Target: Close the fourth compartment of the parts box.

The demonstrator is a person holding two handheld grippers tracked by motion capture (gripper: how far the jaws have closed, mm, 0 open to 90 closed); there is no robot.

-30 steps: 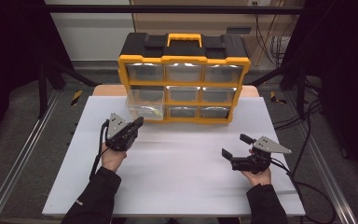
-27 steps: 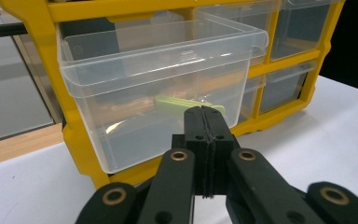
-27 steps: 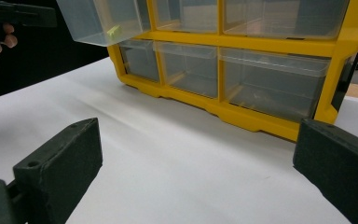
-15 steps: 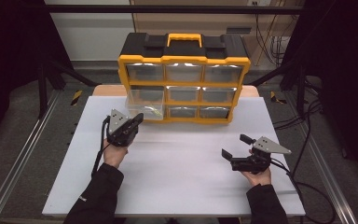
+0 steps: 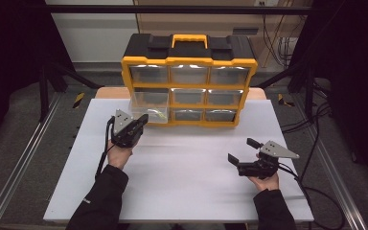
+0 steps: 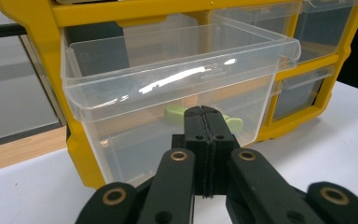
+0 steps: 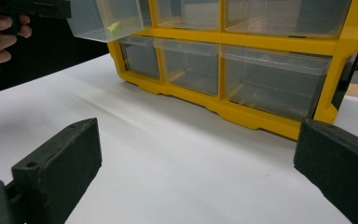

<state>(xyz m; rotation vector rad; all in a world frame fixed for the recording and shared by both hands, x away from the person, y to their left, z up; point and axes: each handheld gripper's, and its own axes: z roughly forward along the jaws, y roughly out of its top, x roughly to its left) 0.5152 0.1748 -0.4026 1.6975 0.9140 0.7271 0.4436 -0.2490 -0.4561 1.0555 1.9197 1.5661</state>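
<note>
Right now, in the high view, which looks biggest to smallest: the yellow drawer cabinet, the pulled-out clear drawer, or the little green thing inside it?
1. The yellow drawer cabinet looks biggest by far.
2. The pulled-out clear drawer comes next.
3. The green thing in the drawer looks smallest; it is too small to identify.

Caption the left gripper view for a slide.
Shut left hand-held gripper facing the pulled-out clear drawer holding a green item.
</note>
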